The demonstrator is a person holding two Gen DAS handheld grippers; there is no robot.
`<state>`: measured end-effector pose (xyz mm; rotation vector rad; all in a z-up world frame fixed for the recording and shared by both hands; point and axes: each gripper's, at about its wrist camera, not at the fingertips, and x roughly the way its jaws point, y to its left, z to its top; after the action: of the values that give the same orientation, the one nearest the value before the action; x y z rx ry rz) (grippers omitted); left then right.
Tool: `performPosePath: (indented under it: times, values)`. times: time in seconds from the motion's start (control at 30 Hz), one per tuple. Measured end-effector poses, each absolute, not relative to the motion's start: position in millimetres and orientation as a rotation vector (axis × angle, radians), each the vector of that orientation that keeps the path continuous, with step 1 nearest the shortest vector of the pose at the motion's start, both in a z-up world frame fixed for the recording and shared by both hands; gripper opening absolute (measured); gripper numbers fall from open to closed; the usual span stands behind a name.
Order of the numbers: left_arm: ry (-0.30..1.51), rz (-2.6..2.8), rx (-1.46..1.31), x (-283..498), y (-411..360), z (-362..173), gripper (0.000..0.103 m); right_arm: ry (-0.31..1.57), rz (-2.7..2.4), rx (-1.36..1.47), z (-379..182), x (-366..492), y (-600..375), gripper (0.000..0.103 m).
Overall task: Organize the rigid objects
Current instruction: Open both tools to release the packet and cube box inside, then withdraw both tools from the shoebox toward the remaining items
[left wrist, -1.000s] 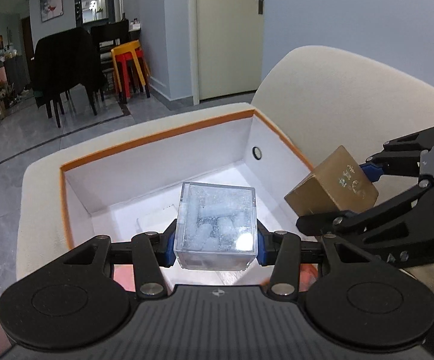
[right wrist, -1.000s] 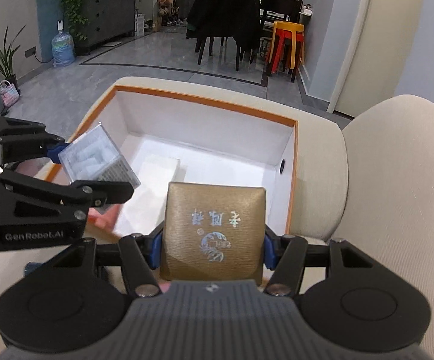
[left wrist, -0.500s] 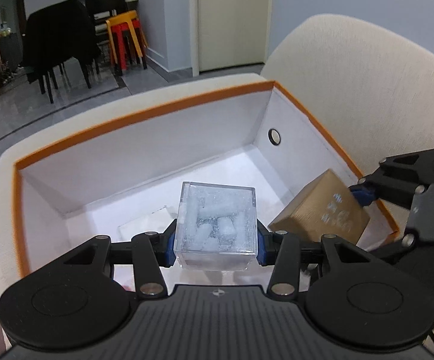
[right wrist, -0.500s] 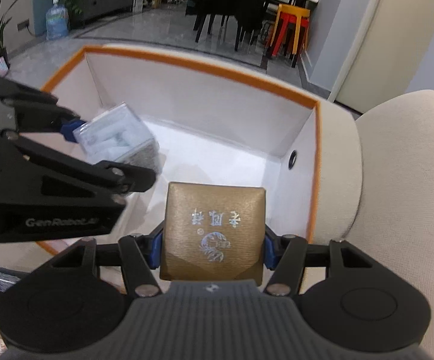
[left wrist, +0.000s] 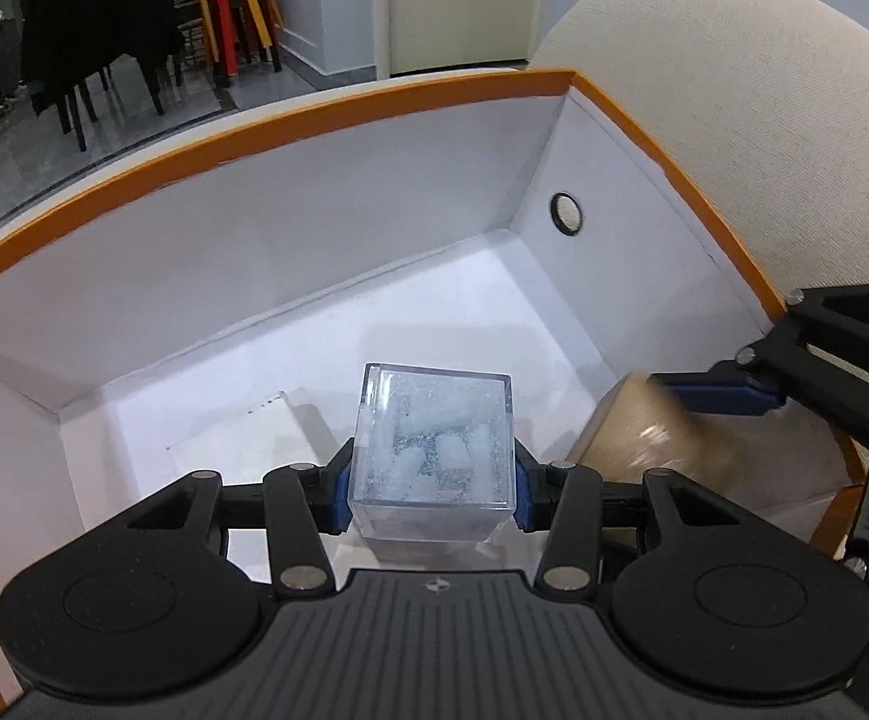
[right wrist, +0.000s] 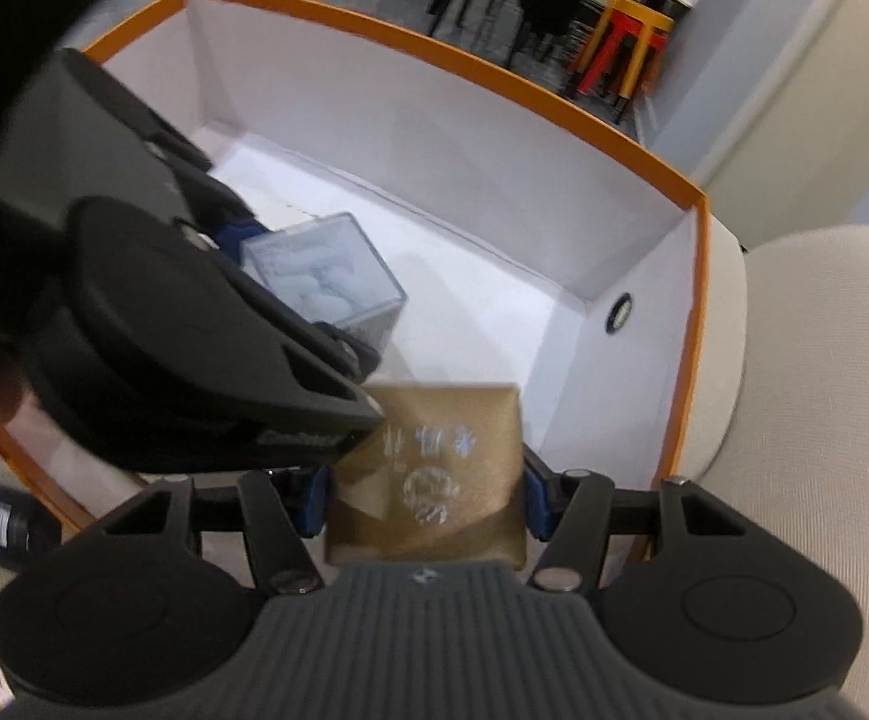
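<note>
Inside the orange-rimmed white box [left wrist: 374, 102]: clear cube [left wrist: 434, 450] of white pellets in left jaws, gold box [right wrist: 434, 474] in right jaws.

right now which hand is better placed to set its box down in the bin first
Left, probably: its tongs hold the clear box over bare bin floor, while the gold box sits nearer the bin's edge.

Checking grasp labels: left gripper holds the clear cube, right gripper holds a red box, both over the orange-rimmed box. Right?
One thing is off: the box in the right gripper is gold, not red, as the right wrist view shows. The rest holds: the left gripper clamps the clear cube, and both hang over the orange-rimmed box.
</note>
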<state>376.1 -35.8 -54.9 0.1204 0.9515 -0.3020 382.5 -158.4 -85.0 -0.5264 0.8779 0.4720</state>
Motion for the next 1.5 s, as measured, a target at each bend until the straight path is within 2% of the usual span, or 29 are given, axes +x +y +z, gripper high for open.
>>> performPosePath:
  times: [0.03, 0.17, 0.27, 0.37, 0.5, 0.67, 1.07, 1.33, 1.5]
  values:
    - [0.962, -0.31, 0.13, 376, -38, -56, 0.054, 0.886, 0.481, -0.528, -84, 383, -159, 0.058]
    - [0.975, -0.303, 0.174, 374, -45, -58, 0.054, 0.932, 0.525, -0.517, -81, 384, -158, 0.047]
    - [0.982, -0.297, 0.17, 373, -44, -57, 0.056, 0.938, 0.516, -0.508, -81, 385, -157, 0.049]
    - [0.993, -0.295, 0.146, 374, -40, -56, 0.066, 0.934, 0.507, -0.496, -83, 383, -157, 0.051]
    - [0.971, -0.294, 0.118, 372, -37, -52, 0.072, 0.918, 0.499, -0.481, -79, 383, -161, 0.052]
    - [0.934, -0.298, 0.104, 368, -35, -44, 0.072, 0.893, 0.495, -0.463, -69, 378, -167, 0.057]
    - [0.867, -0.28, 0.13, 342, -28, -17, 0.072, 0.836, 0.493, -0.46, -50, 358, -165, 0.06]
    - [0.748, -0.249, 0.102, 296, -3, 21, 0.072, 0.77, 0.497, -0.431, -29, 325, -173, 0.06]
    - [0.702, -0.241, 0.033, 261, 9, 27, 0.072, 0.742, 0.506, -0.382, -24, 297, -182, 0.06]
